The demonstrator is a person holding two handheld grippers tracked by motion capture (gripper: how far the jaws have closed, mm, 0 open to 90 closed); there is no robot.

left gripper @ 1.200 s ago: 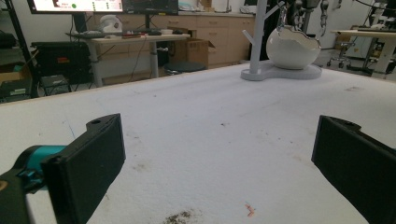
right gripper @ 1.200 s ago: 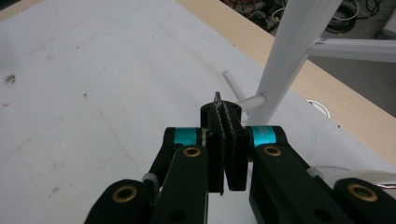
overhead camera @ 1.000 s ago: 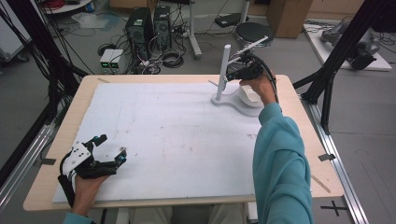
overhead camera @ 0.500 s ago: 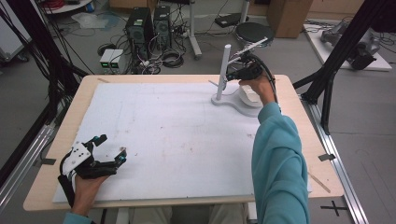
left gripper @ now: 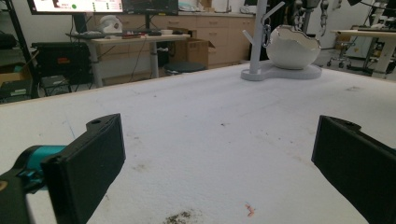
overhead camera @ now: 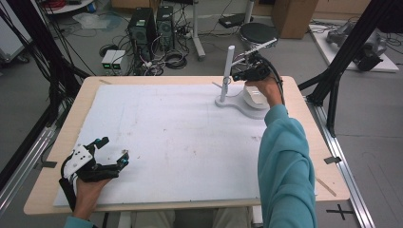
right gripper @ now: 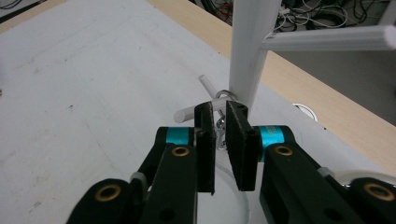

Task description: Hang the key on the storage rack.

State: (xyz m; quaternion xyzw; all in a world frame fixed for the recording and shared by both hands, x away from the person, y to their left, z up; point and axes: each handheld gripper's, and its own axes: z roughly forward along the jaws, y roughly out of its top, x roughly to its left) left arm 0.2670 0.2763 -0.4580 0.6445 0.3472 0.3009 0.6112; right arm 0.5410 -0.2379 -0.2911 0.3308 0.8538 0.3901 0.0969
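White stand (right gripper: 246, 51): my right gripper (right gripper: 219, 122) sits beside its post.
Right jaws: just eased apart, narrow gap, metal ring (right gripper: 226, 95) between.
Left gripper (overhead camera: 112, 152): spread wide, holding nothing.

The tongs (left gripper: 219, 163) stand wide apart with nothing between their black jaws, low over the white table (left gripper: 210, 116). Far across the table stands a white stand (left gripper: 280, 70) with an upright post; a metal keyring (left gripper: 266, 33) hangs from a peg on that post. Just right of the post, a white egg-shaped bowl (left gripper: 293, 46) sits on the stand's base. Behind the stand is a desk (left gripper: 126, 37) with a monitor (left gripper: 74, 5).
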